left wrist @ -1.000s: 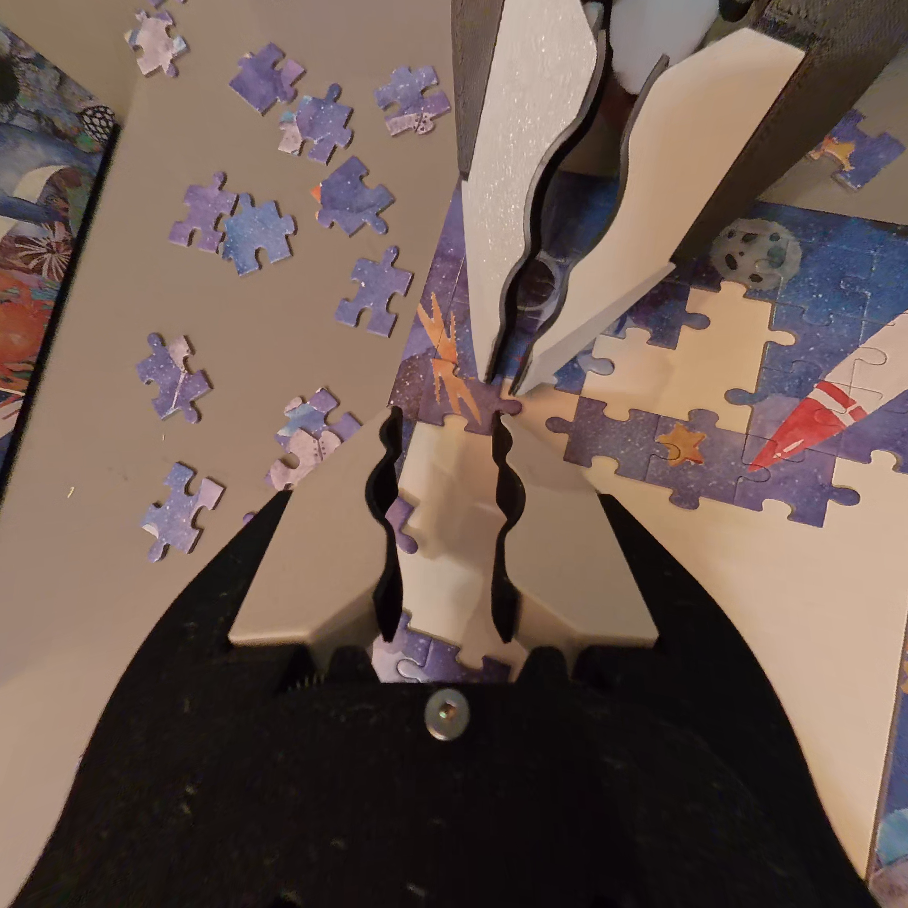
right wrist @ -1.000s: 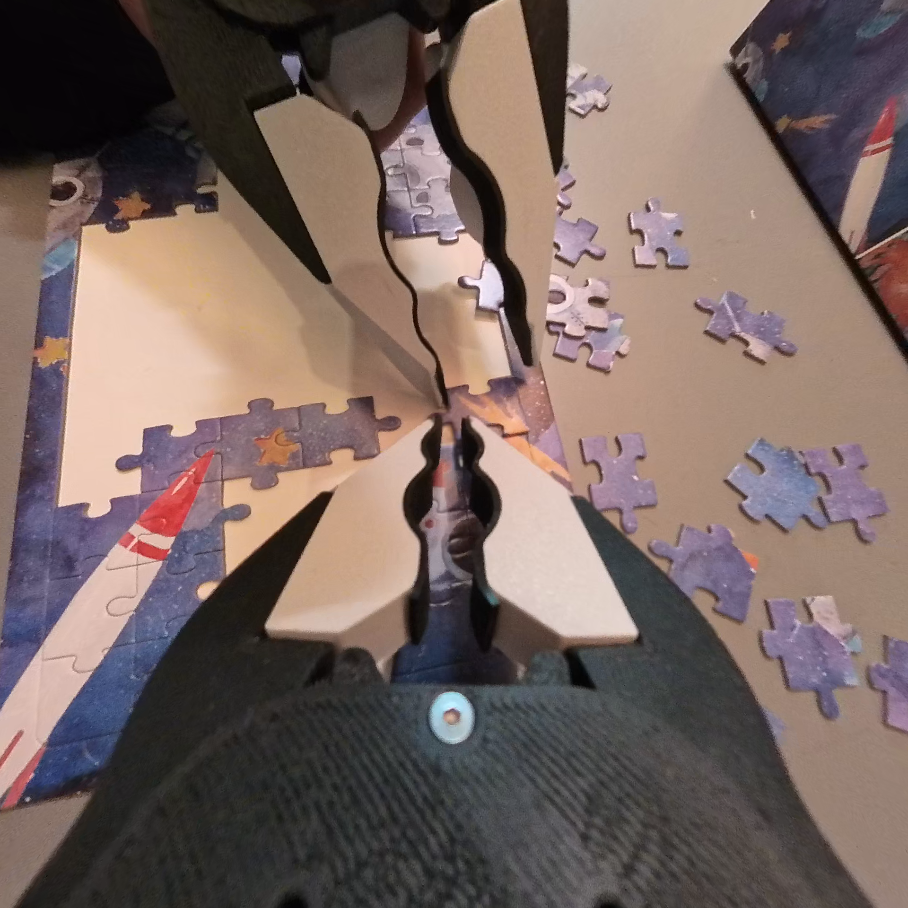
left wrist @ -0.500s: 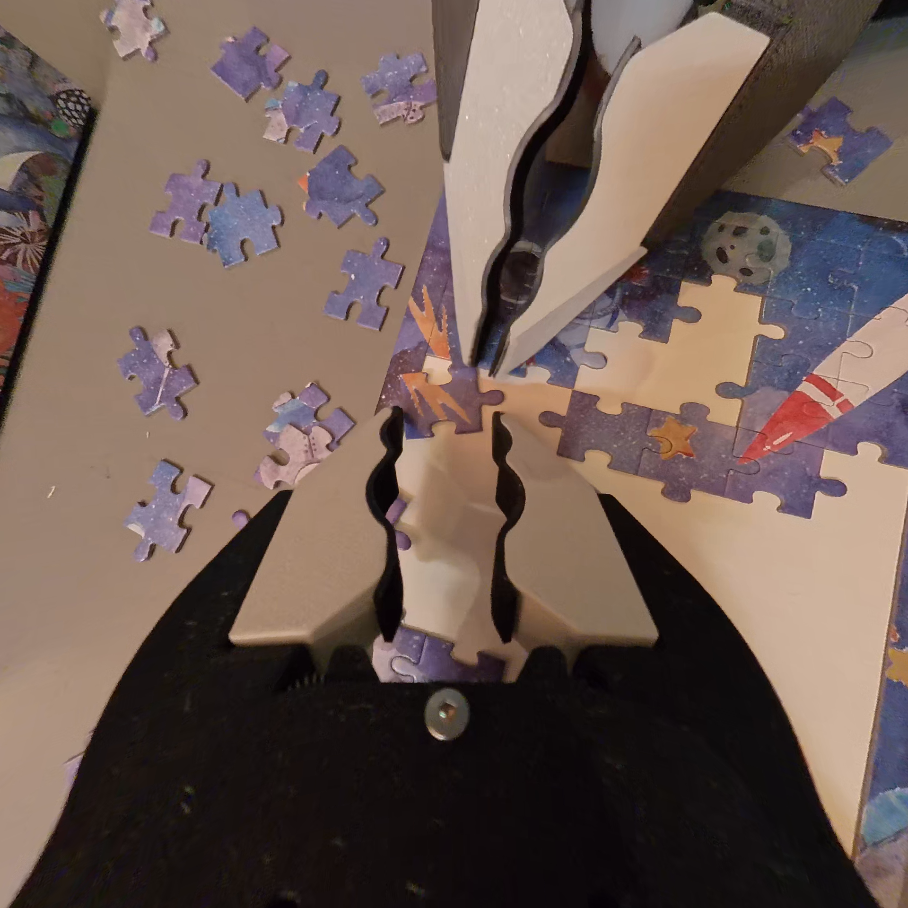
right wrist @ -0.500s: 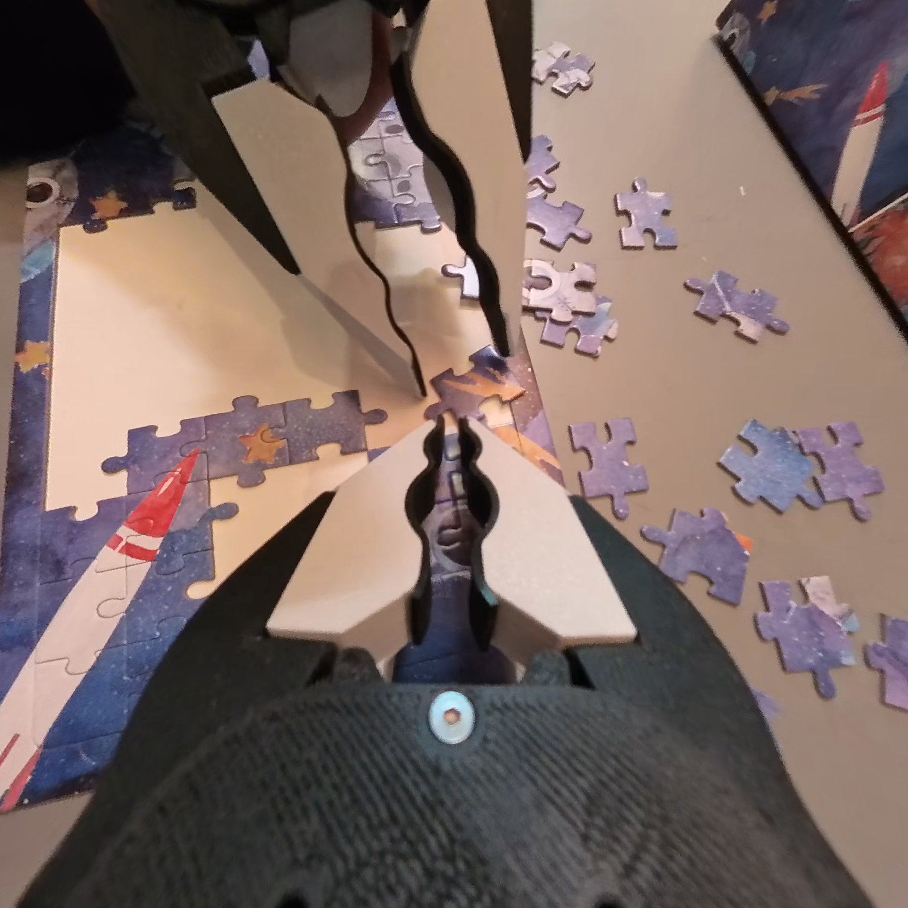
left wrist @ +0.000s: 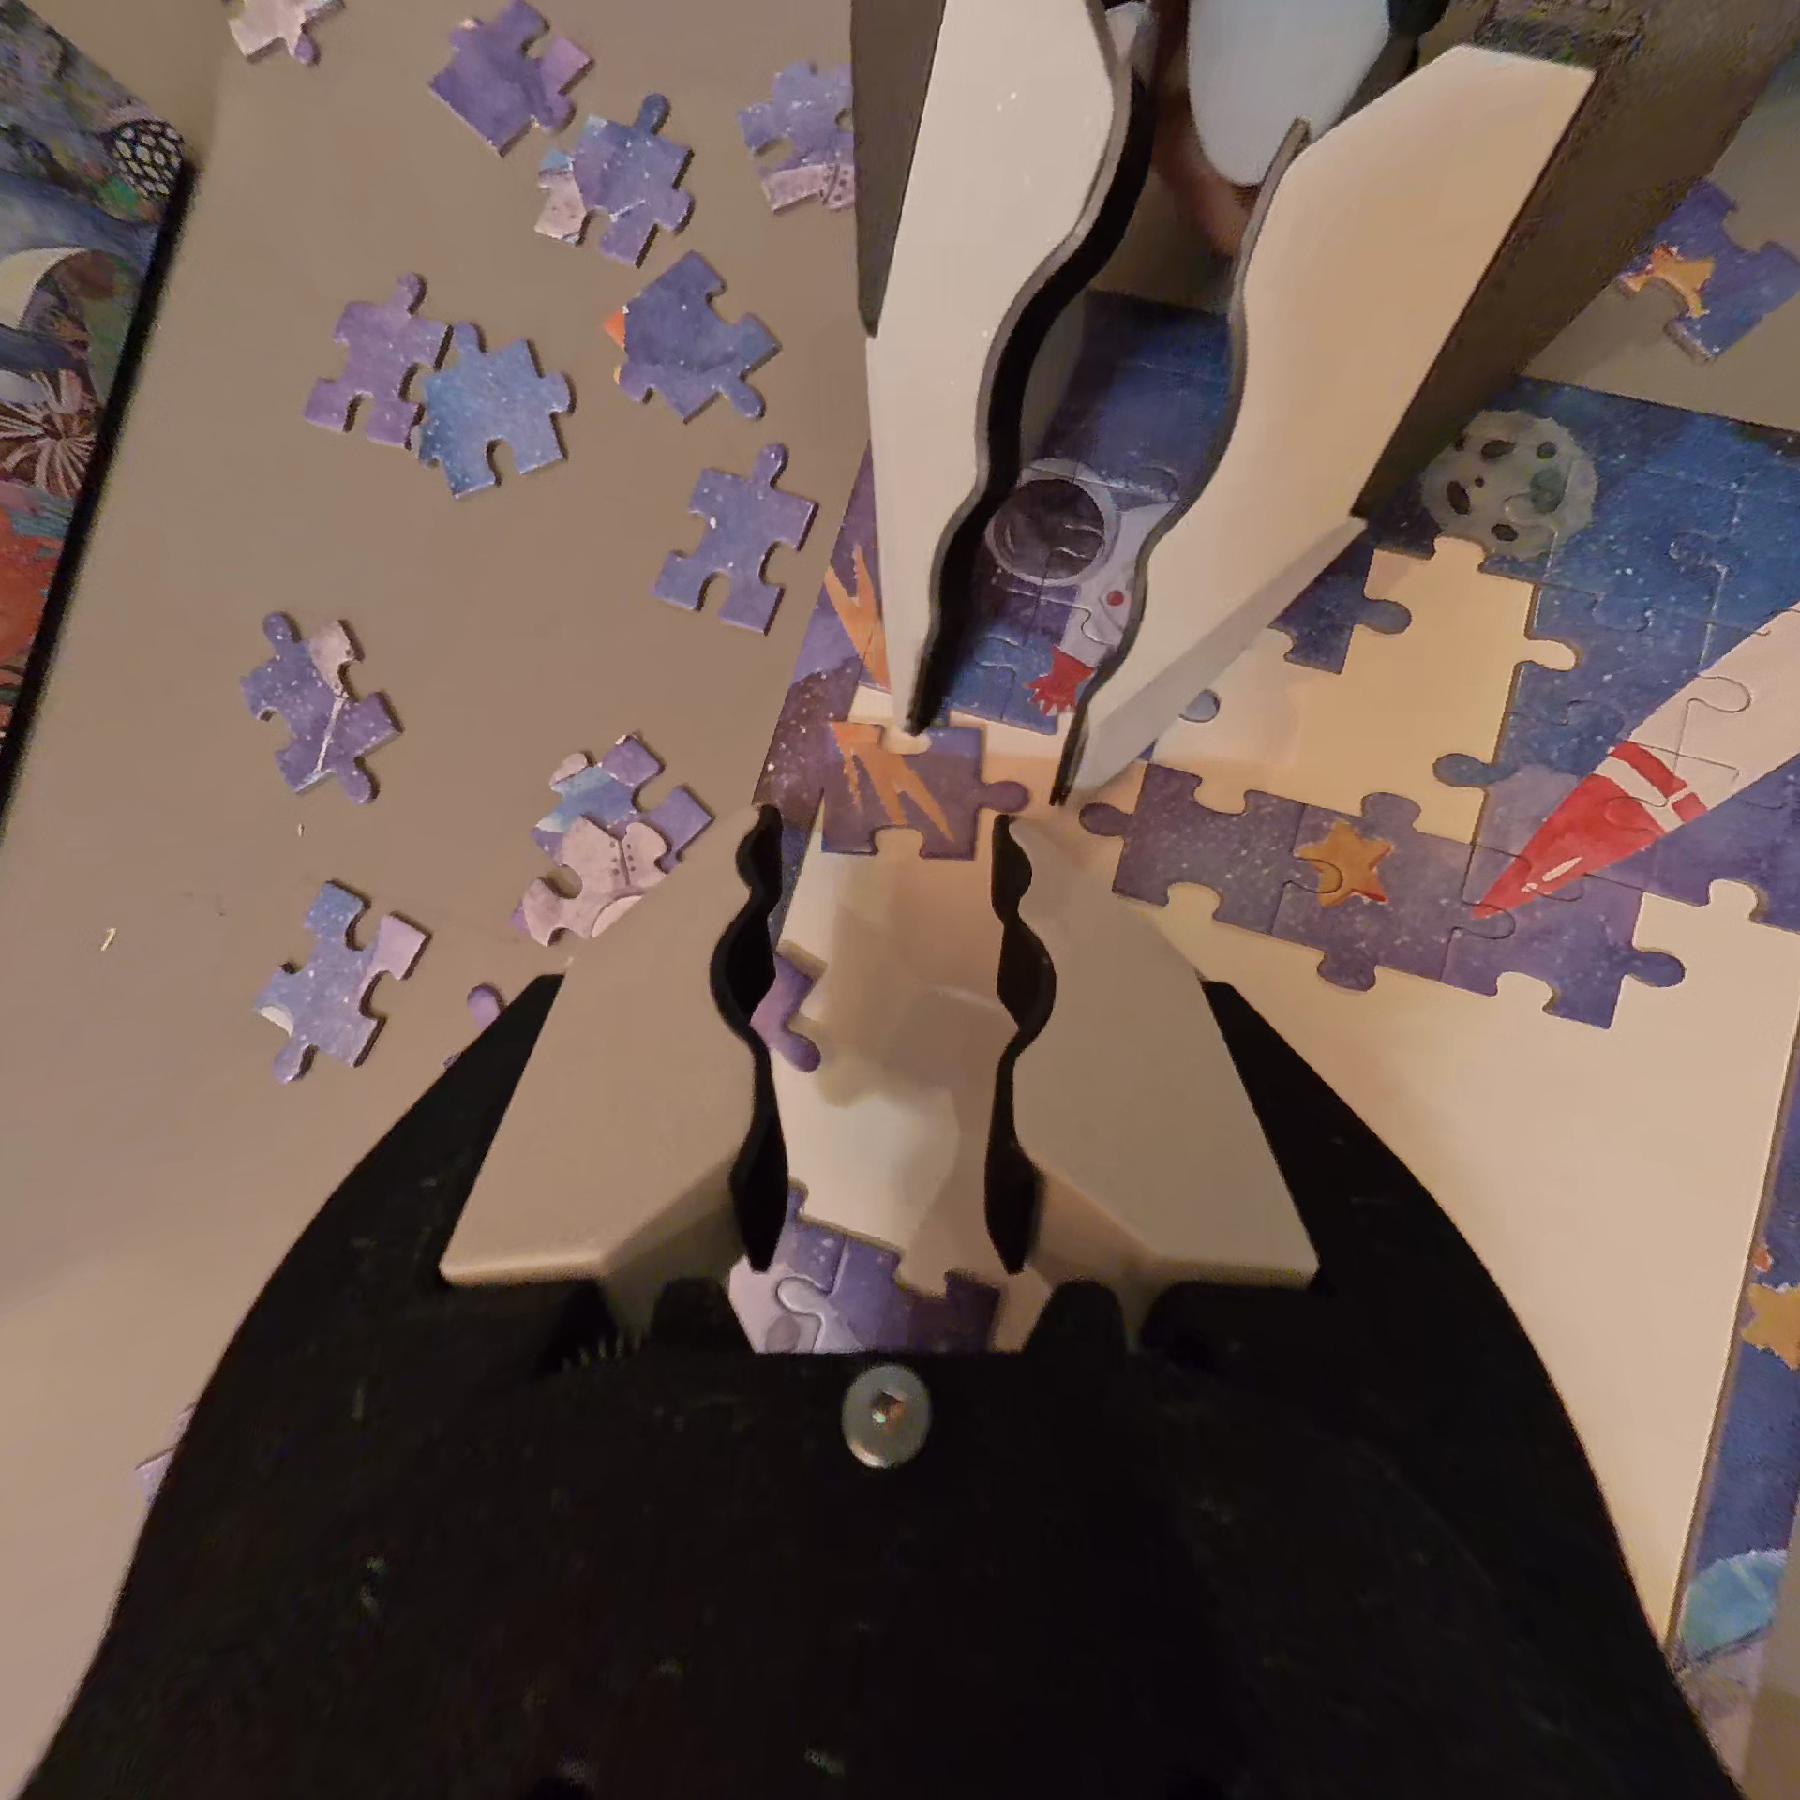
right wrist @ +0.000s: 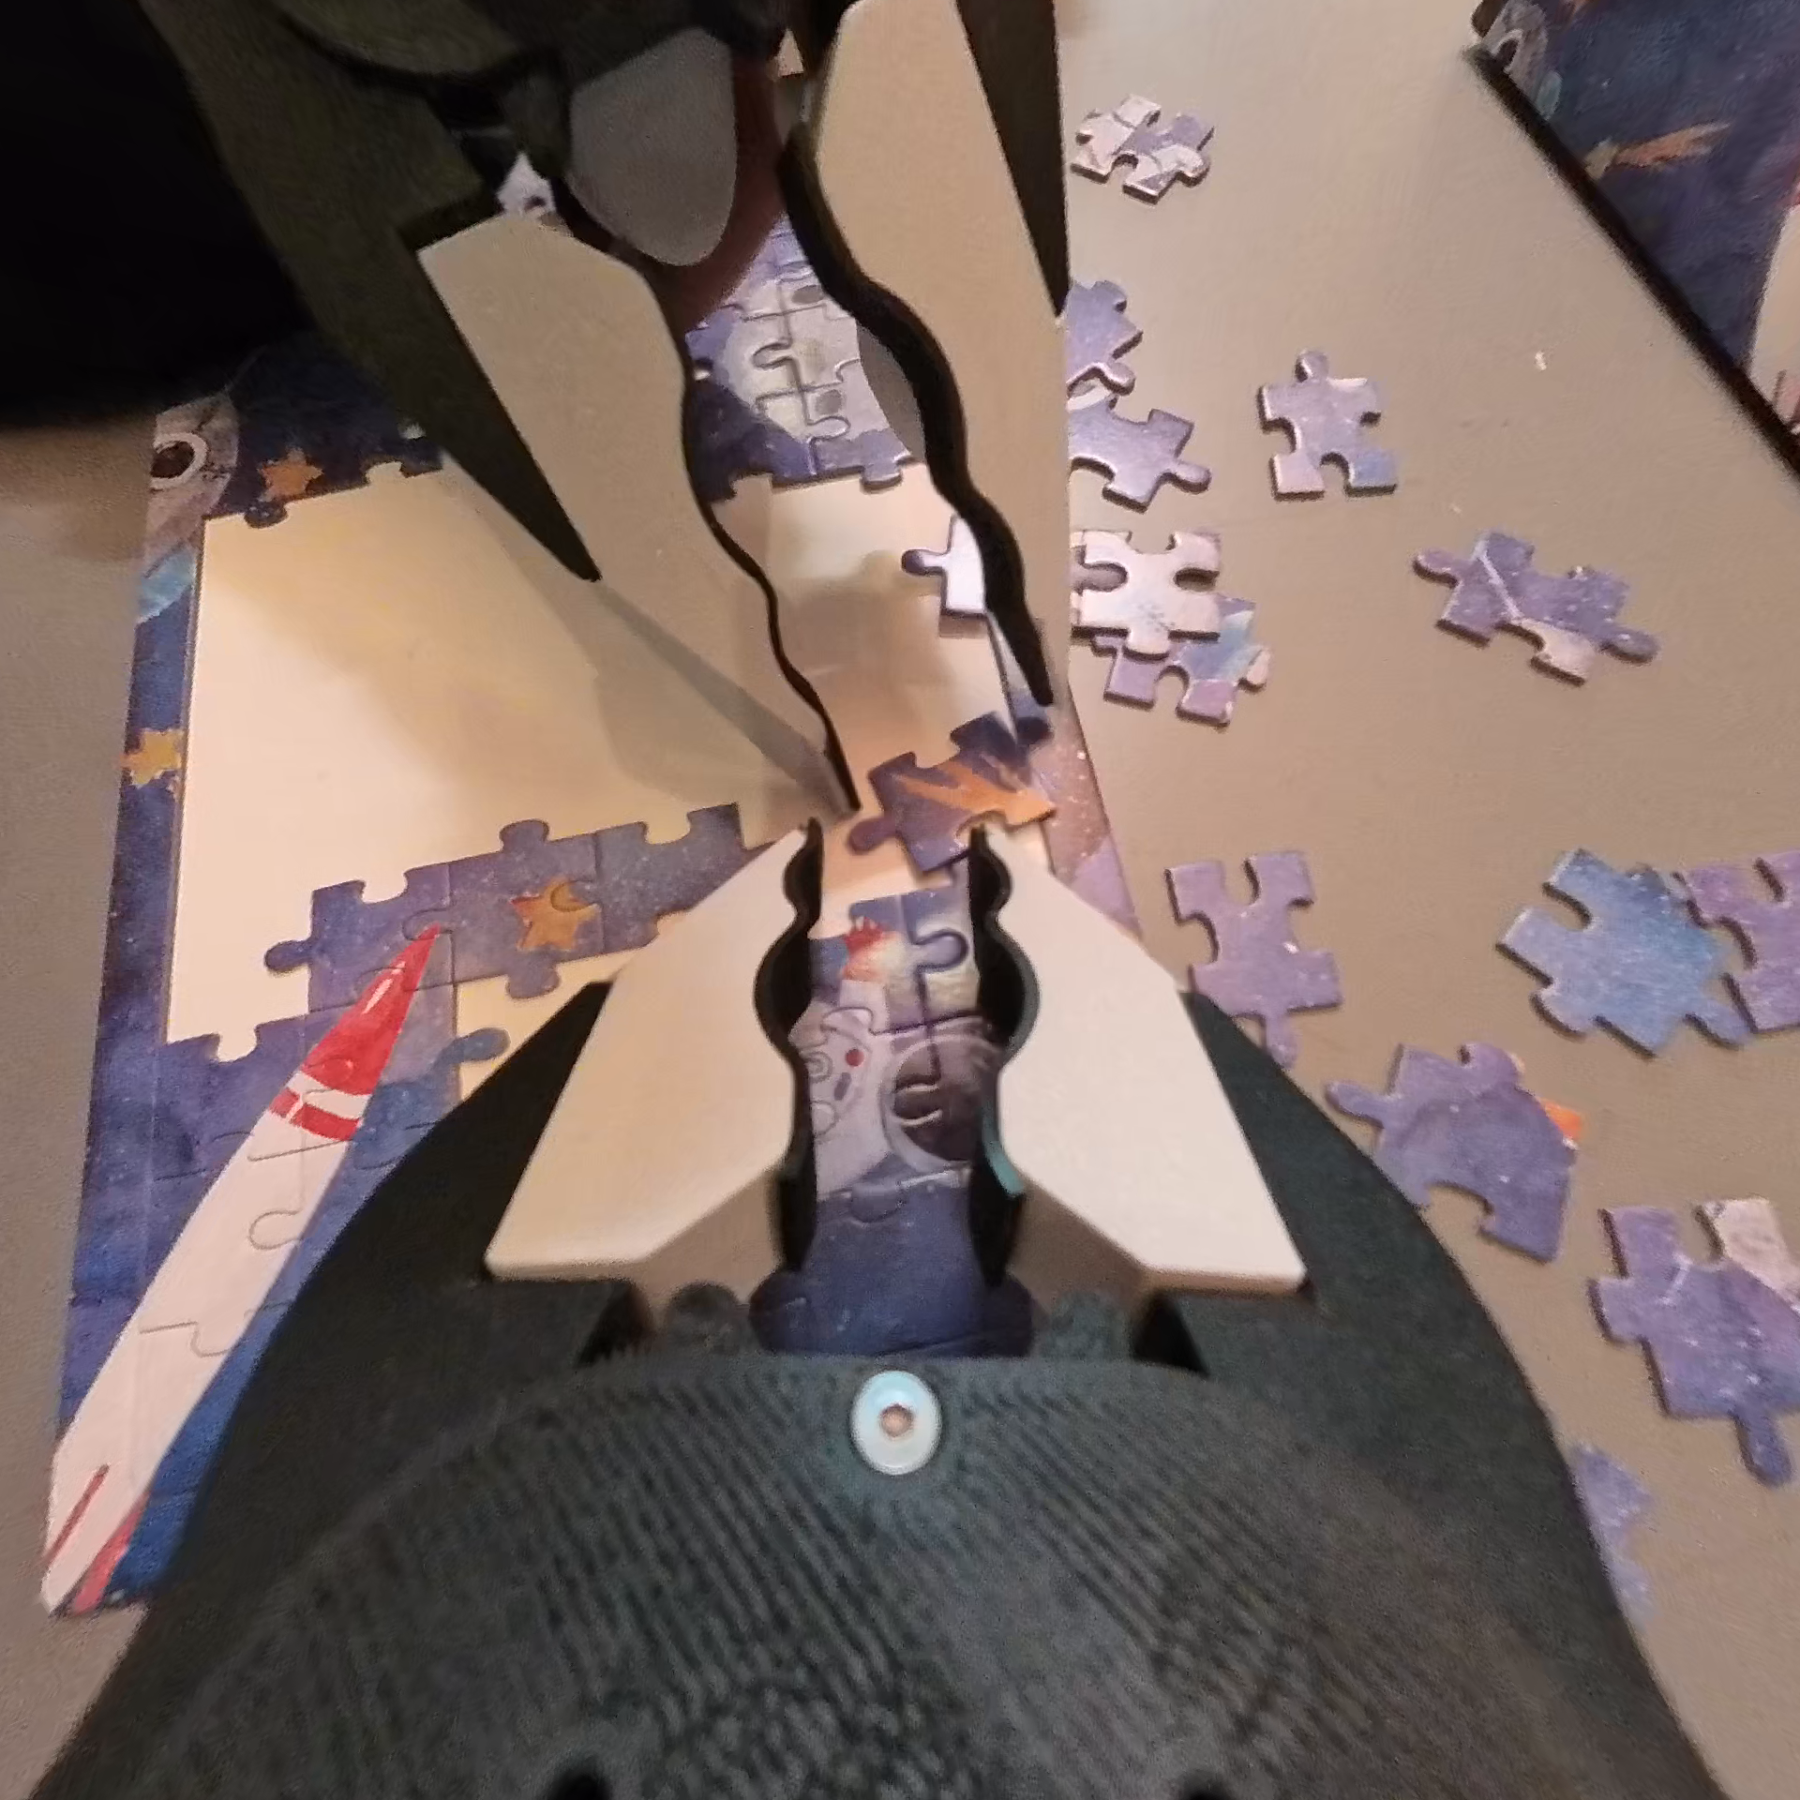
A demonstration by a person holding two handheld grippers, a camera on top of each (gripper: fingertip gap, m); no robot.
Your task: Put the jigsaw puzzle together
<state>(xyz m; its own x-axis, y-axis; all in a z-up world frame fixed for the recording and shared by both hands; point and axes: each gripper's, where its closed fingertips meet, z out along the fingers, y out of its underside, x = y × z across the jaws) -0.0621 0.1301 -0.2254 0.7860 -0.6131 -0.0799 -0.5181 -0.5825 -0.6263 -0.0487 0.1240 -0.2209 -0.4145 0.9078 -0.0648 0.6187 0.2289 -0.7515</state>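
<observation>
Fig.: two hand-held grippers met over a puzzle tray [left wrist: 1266, 1120] w/ a cream base, seen from both wrist views.

L. gripper [left wrist: 881, 823]: fingers were spread, nothing pinched. A purple piece w/ an orange streak [left wrist: 911, 794] lay flat on the tray at its near-left edge, just beyond the L. fingertips; whether they touched it could not be told.

R. gripper [right wrist: 891, 838]: fingers were likewise parted, nothing clamped. The same streaked piece [right wrist: 959, 799] was seen just ahead of its tips, skewed and not seated in the tray; one tip appeared to sit at the piece's edge, contact unclear.

Assembled so far, rel. to the tray: the border, an astronaut block [left wrist: 1057, 545] at the far-left part, a star strip [left wrist: 1334, 857] across the middle, and a rocket [left wrist: 1607, 808] to the right. Large cream areas of the base were left uncovered, so roughly half appeared unfilled (est.).

Outside the tray, to its left: approx. a dozen loose purple pieces [left wrist: 487, 409] were scattered on the grey table [left wrist: 195, 682]; a picture box [left wrist: 58, 390] lay beyond them.
</observation>
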